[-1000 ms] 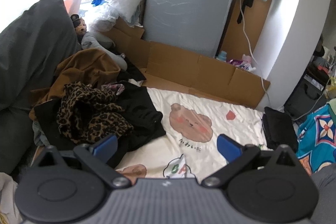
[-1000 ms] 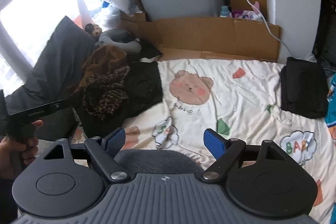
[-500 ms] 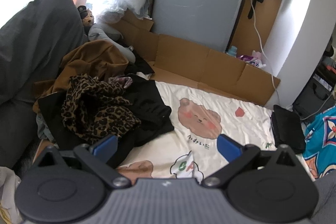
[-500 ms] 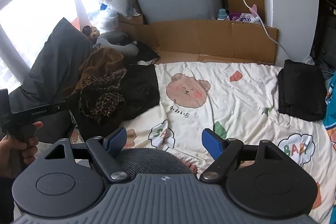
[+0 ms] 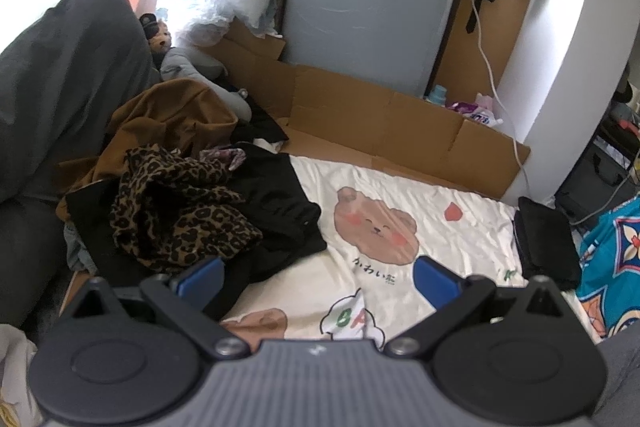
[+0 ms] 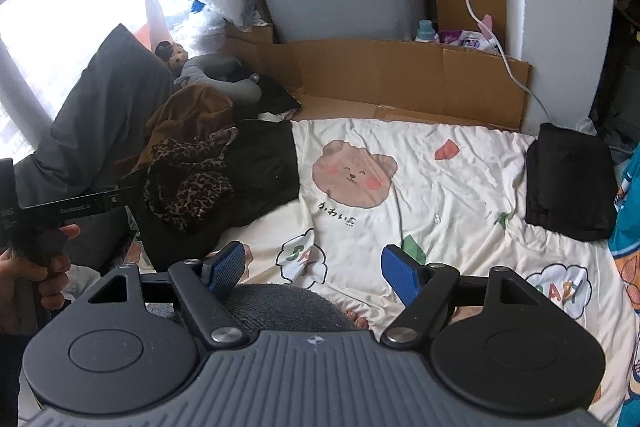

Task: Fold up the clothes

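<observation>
- The left gripper (image 5: 316,277) is spread wide with nothing between its blue pads (image 5: 434,279). It hangs over the near side of the blanket (image 5: 460,239), just beside the pile of clothes (image 5: 192,203)
- The right gripper (image 6: 316,273) is also spread wide and holds nothing. It hangs over a grey knee (image 6: 280,305) and the near edge of the blanket
- The clothes to fold lie in a messy heap on the left side of the blanket. A spotted leopard top (image 5: 180,219) sits on top, a black piece (image 5: 280,203) lies under it and spills to the right, and a brown piece (image 5: 172,123) is bunched up behind
- The blanket with the bear picture (image 6: 352,175) is spread flat on the floor. I think it is there to give a clean, smooth place to fold on
- One black piece, folded (image 6: 568,179), lies by itself at the far right edge of the blanket, well apart from the heap. It looks like done things go there so they do not mix with the messy ones
- The middle of the blanket is bare, so there is room to lay out the next piece
- A hand (image 6: 28,267) at the left edge of the right view holds the handle of the other gripper
- Both grippers point down at the blanket, so they look ready to reach for a new piece. I think the leopard top is the easy pick, since it is on top and close to the left gripper
</observation>
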`<state>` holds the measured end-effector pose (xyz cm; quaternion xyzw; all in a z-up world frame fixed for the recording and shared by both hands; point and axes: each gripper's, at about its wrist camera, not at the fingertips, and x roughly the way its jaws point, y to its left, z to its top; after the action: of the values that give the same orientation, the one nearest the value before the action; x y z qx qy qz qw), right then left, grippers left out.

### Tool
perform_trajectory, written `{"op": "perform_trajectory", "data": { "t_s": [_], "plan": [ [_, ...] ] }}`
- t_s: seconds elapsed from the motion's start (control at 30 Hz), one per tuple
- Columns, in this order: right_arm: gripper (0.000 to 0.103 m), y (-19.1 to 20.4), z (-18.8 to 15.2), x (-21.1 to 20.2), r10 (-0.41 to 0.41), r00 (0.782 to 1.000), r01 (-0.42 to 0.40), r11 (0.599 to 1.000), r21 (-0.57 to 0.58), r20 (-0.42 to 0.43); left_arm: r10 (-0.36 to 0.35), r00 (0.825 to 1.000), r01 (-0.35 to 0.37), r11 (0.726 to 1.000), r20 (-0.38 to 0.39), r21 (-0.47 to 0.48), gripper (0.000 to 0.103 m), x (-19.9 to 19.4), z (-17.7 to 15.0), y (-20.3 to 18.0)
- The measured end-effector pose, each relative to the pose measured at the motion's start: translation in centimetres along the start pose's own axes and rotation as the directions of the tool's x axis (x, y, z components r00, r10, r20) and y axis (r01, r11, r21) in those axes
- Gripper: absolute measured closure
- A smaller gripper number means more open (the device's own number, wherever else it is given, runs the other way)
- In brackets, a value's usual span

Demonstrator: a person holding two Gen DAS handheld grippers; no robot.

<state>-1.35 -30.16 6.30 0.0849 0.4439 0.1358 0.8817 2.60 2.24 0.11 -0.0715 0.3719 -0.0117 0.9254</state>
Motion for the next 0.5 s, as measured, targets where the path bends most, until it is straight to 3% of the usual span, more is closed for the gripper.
{"op": "perform_trajectory", "data": {
  "t_s": [0.23,0.3,0.5],
  "plan": [
    [0.025,0.8,0.7,0.4,0.012,0.999,-0.013,0.999,-0.032,-0.041,0.007,1.000,-0.007,1.000,0.002,-0.014,0.001,0.3,0.2,1.0],
    [0.025,1.3,1.1,0.8,0.051,0.997,-0.053,0.998,-0.043,-0.059,0.008,1.000,-0.007,1.000,0.004,-0.028,0.001,0.8,0.2,1.4],
    [0.024,1.1,1.8,0.9,0.081,0.996,-0.084,0.993,-0.088,-0.044,-0.004,1.000,0.003,0.999,-0.013,-0.035,0.001,2.6,0.5,1.8]
  ]
}}
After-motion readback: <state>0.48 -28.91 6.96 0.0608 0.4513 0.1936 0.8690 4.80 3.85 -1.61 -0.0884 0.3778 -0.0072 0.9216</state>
